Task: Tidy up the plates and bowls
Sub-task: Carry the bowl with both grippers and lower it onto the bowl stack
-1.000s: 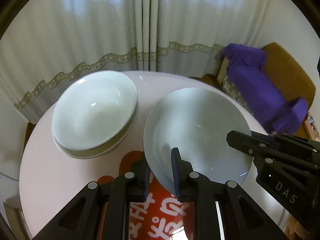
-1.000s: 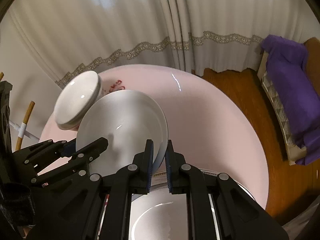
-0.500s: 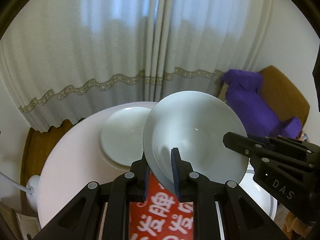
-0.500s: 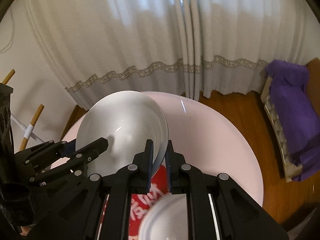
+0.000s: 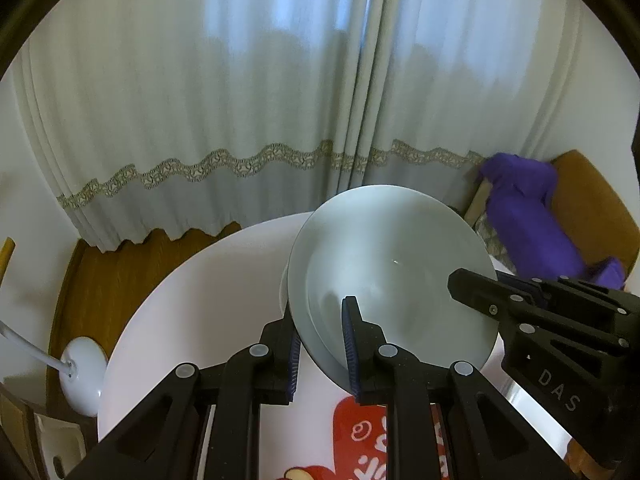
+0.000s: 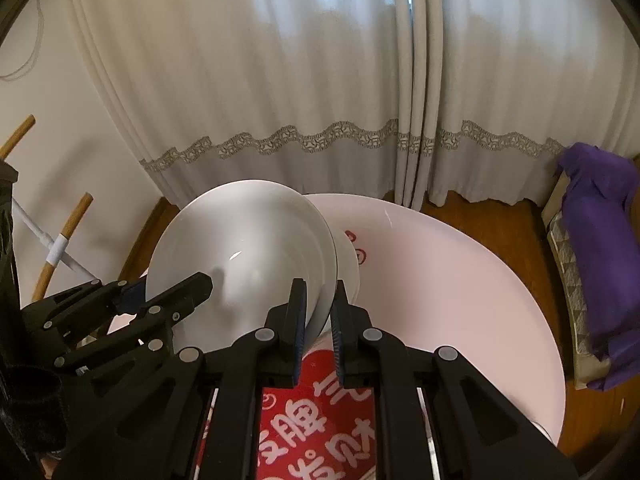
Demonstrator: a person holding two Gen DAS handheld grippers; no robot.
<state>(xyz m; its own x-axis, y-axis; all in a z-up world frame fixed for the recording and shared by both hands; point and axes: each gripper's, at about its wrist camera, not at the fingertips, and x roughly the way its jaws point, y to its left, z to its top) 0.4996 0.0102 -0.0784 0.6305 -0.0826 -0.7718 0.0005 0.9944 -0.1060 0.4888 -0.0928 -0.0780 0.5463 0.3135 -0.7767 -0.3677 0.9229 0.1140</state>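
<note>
I carry one white bowl [image 5: 394,276] clear above the round pink table [image 5: 192,304], my left gripper [image 5: 322,344] and right gripper [image 6: 318,320] each clamped tight on opposite rims. Next, I judge, it needs lowering level onto a stack.

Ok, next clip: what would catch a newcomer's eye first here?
A white bowl held up over the round table, pinched at its rim by the left gripper and the right gripper. Next, the red mat with white lettering below, and the purple cloth at the right.
</note>
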